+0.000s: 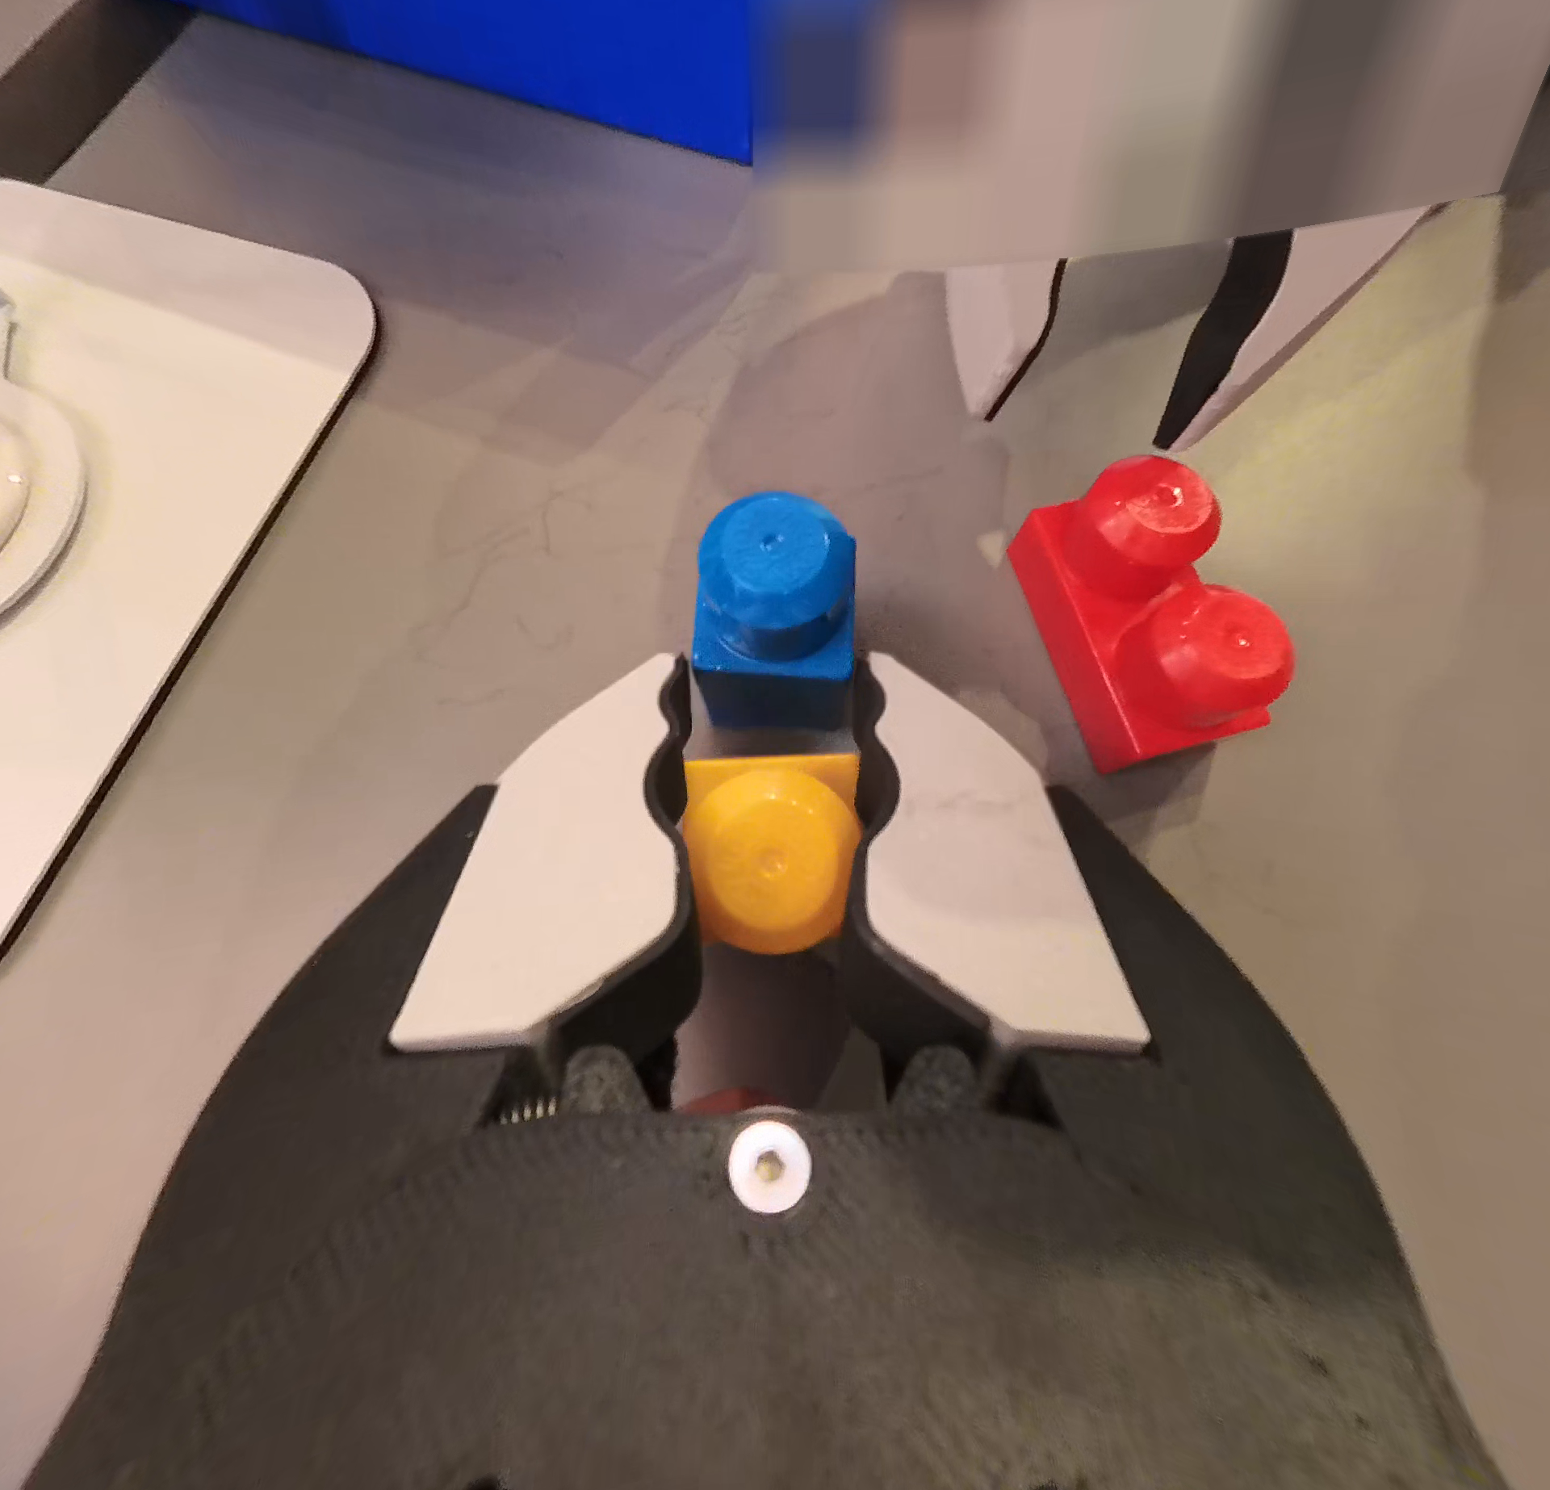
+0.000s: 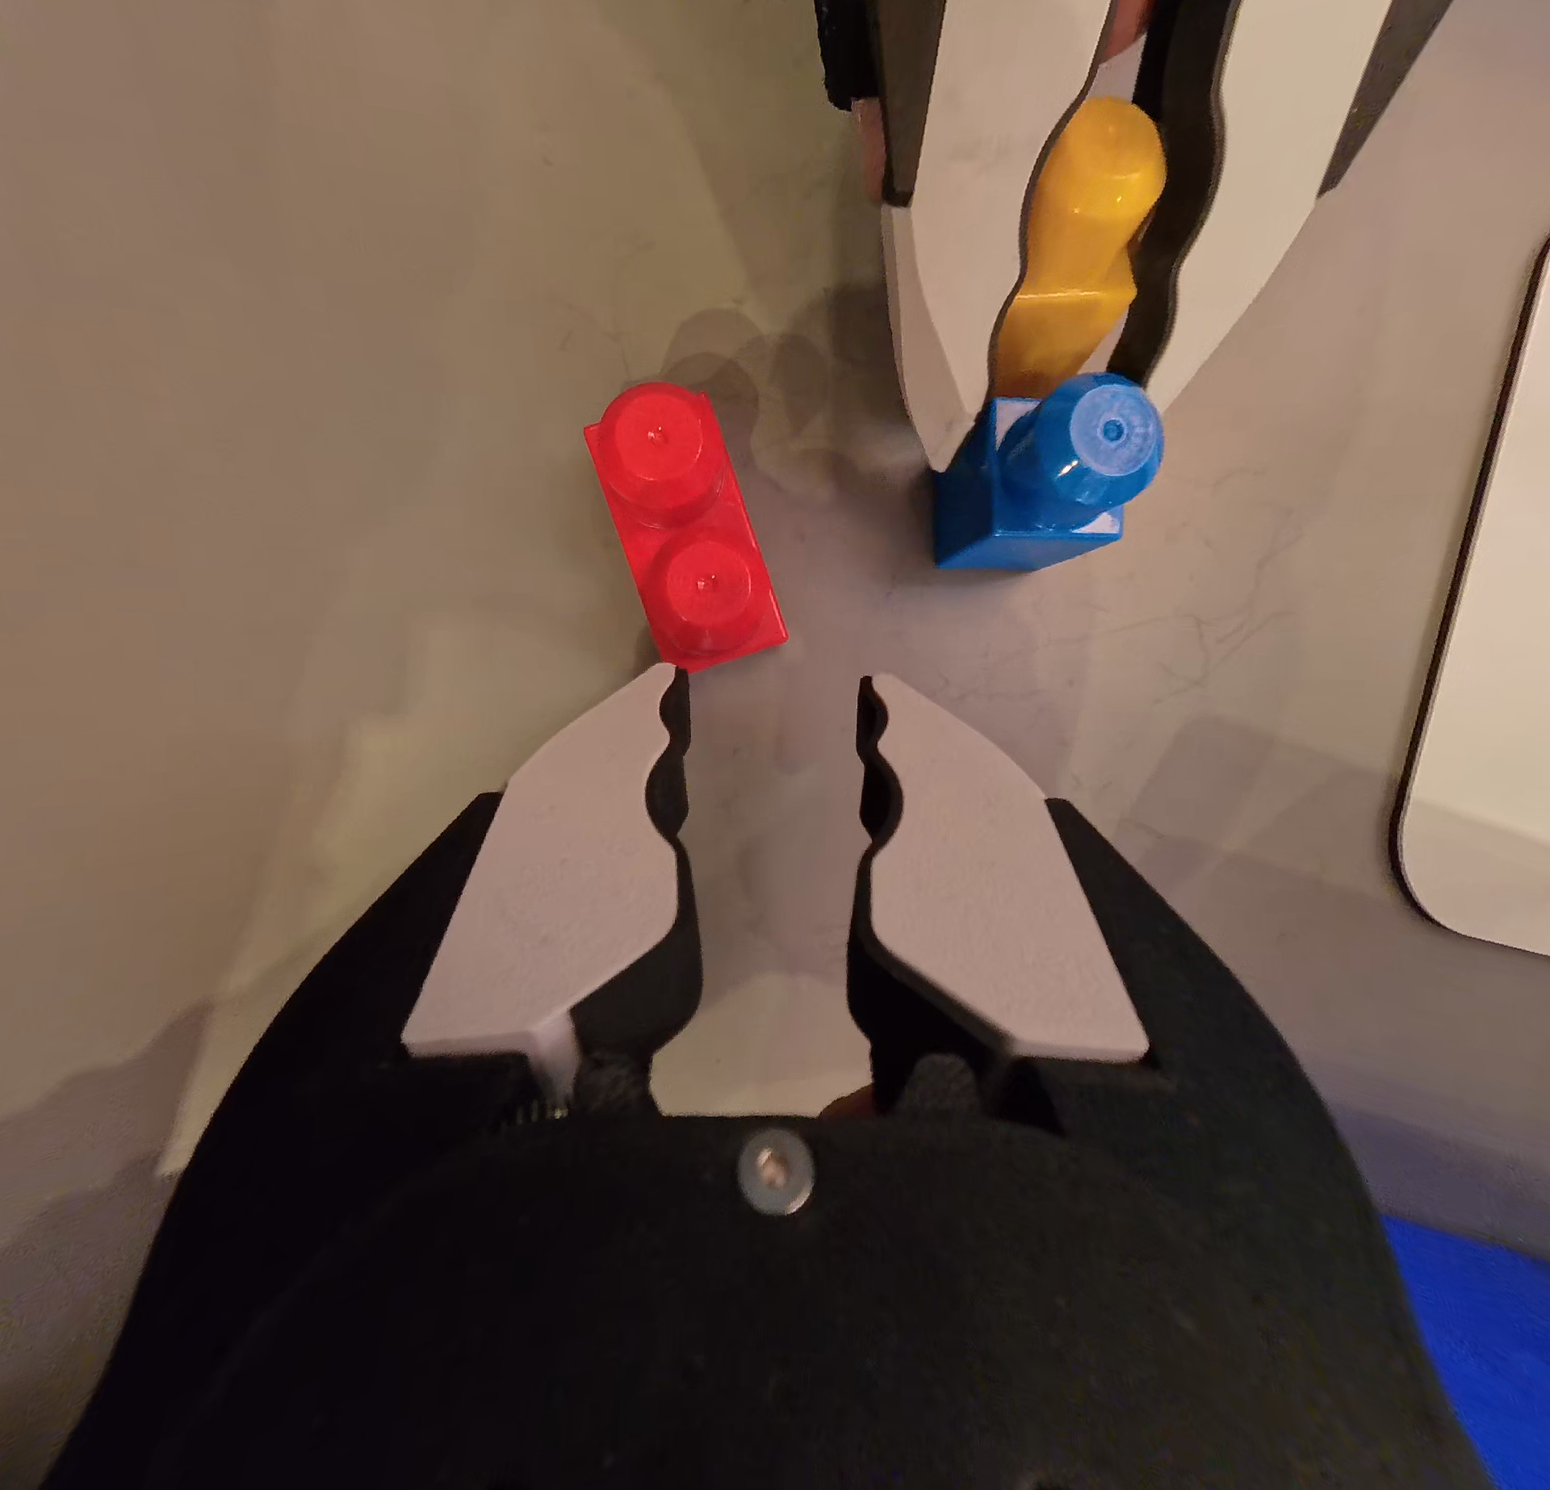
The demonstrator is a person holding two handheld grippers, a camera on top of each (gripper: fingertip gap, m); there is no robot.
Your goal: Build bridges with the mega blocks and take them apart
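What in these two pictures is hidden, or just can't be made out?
- Left wrist view: yellow block base and its seat on the table, hidden by the left gripper fingers.
- Left wrist view: blurred patch beside the blue box.
- Both views: pale mat cut off by the frame edge.
- Right wrist view: underside of the red block.

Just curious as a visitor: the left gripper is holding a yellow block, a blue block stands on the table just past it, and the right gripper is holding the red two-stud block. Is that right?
Not quite. The right gripper holds nothing: in the right wrist view its jaws stand open over bare table, and the red two-stud block lies just beyond them. The left gripper does hold the yellow block, with the blue block just past it.
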